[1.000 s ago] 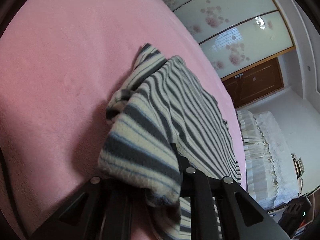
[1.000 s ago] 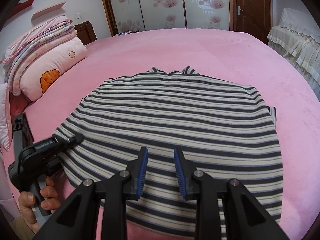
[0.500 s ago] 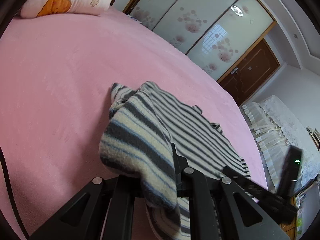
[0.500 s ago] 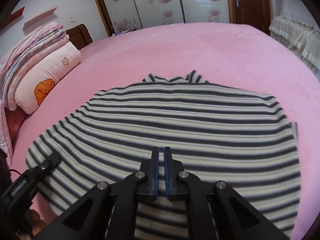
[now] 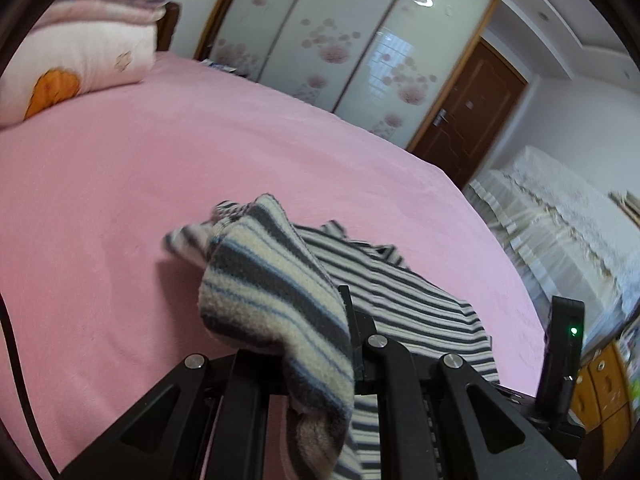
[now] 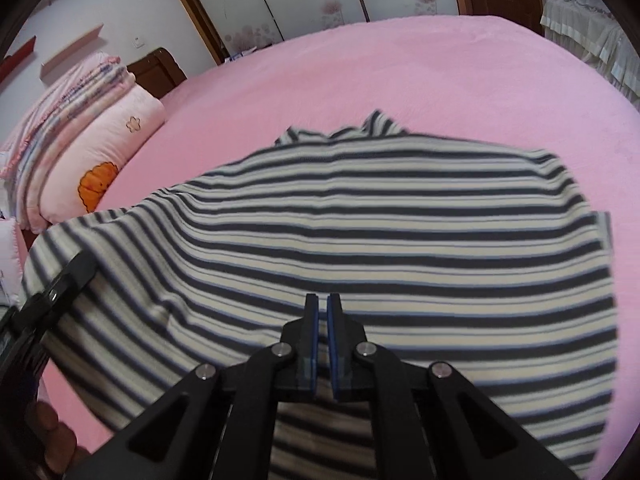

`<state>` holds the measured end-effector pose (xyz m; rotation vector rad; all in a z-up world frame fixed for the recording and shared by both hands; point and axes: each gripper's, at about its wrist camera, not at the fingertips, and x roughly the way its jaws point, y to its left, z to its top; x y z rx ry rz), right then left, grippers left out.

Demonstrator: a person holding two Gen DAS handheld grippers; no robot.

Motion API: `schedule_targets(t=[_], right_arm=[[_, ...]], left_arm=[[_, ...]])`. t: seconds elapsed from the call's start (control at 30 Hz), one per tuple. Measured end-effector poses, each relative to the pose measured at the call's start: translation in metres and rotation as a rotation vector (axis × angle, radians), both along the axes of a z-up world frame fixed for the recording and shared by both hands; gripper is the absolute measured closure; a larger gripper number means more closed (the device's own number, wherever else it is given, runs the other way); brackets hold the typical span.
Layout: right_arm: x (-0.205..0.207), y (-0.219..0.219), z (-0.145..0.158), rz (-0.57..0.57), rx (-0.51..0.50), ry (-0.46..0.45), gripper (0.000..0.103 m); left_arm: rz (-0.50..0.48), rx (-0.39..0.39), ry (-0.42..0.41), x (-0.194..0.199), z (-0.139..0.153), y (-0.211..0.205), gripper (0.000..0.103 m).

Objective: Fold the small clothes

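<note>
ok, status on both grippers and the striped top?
Left gripper shut on striped top, corner lifted off the bed. Right gripper shut on its near edge. Nothing in the way.

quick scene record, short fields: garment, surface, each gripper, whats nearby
garment: striped top, spread out, one edge lifted
surface: pink bed
left gripper: shut on the top's raised edge
right gripper: shut on the near hem, which hangs below the fingers
nearby: pink pillow under folded blankets; sliding wardrobe doors behind
</note>
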<state>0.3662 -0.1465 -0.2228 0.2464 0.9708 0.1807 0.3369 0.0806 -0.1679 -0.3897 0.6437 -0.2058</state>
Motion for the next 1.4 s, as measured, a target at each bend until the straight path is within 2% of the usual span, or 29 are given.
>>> schedule_targets(t=[0.13, 0.33, 0.5, 0.63, 0.73, 0.87, 0.93, 0.97, 1.0, 1.03, 1.1, 1.23, 1.33, 1.4], right_arm=[[-0.024, -0.036, 0.012, -0.042, 0.008, -0.019, 0.099], [-0.062, -0.104, 0.023, -0.141, 0.009, -0.050, 0.099], [-0.091, -0.152, 0.021, -0.217, 0.034, -0.050, 0.099], [-0.109, -0.179, 0.015, -0.261, 0.055, -0.043, 0.099], [-0.115, -0.190, 0.007, -0.276, 0.057, -0.030, 0.099], [-0.117, -0.197, 0.000, -0.281, 0.065, -0.019, 0.099], [-0.119, -0.200, -0.002, -0.277, 0.091, -0.014, 0.099], [-0.118, -0.200, -0.003, -0.269, 0.111, -0.014, 0.099], [-0.117, -0.201, -0.003, -0.258, 0.133, -0.014, 0.099], [-0.117, -0.200, -0.002, -0.248, 0.148, -0.016, 0.099], [-0.120, -0.195, 0.002, -0.234, 0.142, -0.021, 0.099], [-0.126, -0.184, 0.013, -0.203, 0.116, -0.033, 0.099], [-0.130, -0.177, 0.021, -0.172, 0.108, -0.042, 0.098], [-0.133, -0.170, 0.028, -0.146, 0.101, -0.045, 0.093]], left_arm=[[-0.072, 0.083, -0.018, 0.004, 0.018, -0.043, 0.094], [-0.249, 0.221, -0.060, -0.001, 0.036, -0.141, 0.094], [-0.452, 0.358, -0.070, -0.026, 0.019, -0.214, 0.094], [-0.605, 0.517, -0.029, -0.053, -0.015, -0.256, 0.094], [-0.641, 0.622, -0.039, -0.072, -0.034, -0.267, 0.093], [-0.652, 0.669, -0.073, -0.084, -0.037, -0.267, 0.092], [-0.672, 0.685, -0.073, -0.088, -0.038, -0.270, 0.083], [-0.687, 0.692, -0.075, -0.093, -0.038, -0.271, 0.073], [-0.711, 0.687, -0.080, -0.100, -0.037, -0.270, 0.066], [-0.734, 0.677, -0.087, -0.106, -0.035, -0.270, 0.065], [-0.756, 0.676, -0.113, -0.111, -0.037, -0.274, 0.055], [-0.786, 0.673, -0.144, -0.133, -0.031, -0.265, 0.051], [-0.762, 0.641, -0.146, -0.142, -0.017, -0.244, 0.048], [-0.685, 0.634, -0.158, -0.147, -0.008, -0.218, 0.035]])
